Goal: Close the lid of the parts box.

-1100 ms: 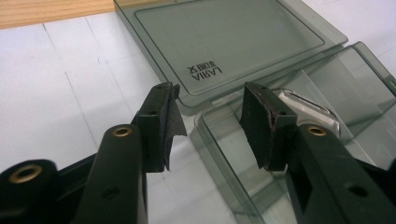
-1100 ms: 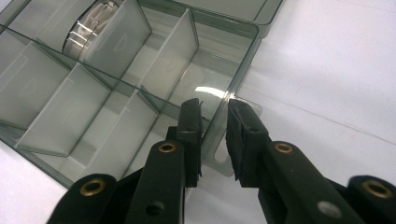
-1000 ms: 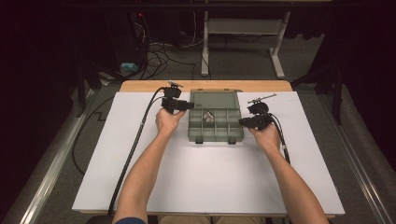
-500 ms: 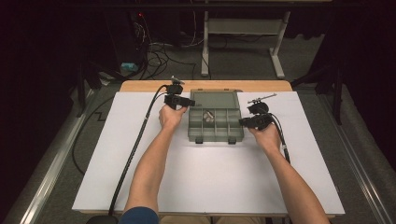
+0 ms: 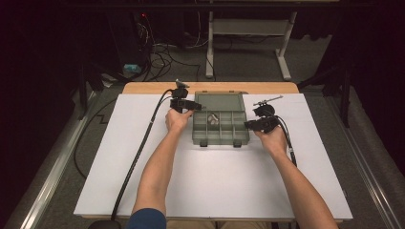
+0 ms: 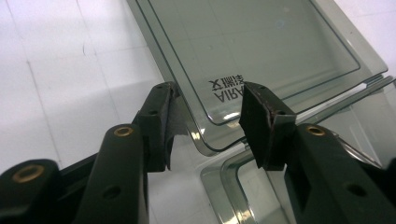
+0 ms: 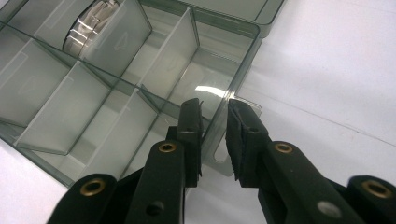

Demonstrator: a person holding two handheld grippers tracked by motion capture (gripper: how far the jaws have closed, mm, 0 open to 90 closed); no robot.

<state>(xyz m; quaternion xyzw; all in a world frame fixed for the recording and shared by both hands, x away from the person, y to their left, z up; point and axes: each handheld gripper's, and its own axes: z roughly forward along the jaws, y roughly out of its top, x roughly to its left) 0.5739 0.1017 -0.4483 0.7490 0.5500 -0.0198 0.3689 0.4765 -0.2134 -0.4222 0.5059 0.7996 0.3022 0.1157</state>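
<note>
Organizer box (image 5: 220, 125), clear grey plastic, mid-table, lid (image 6: 261, 51) flung open flat at the far side. Judged light, stiff, slick, thin walls prone to crack; best gripped at rim/lid edge.

Right gripper (image 7: 215, 112) pinches box side wall. Left gripper (image 6: 208, 109) spread, jaws straddling lid corner, pads not pressing; jaws just opened slightly.

White table (image 5: 143, 157).

Even overhead light brightens the white table (image 5: 215, 181) while the room behind falls into near darkness, the high view is soft and grainy, and up close the clear box (image 7: 116, 93) carries pale glare patches, with the nearest black jaws slightly blurred
</note>
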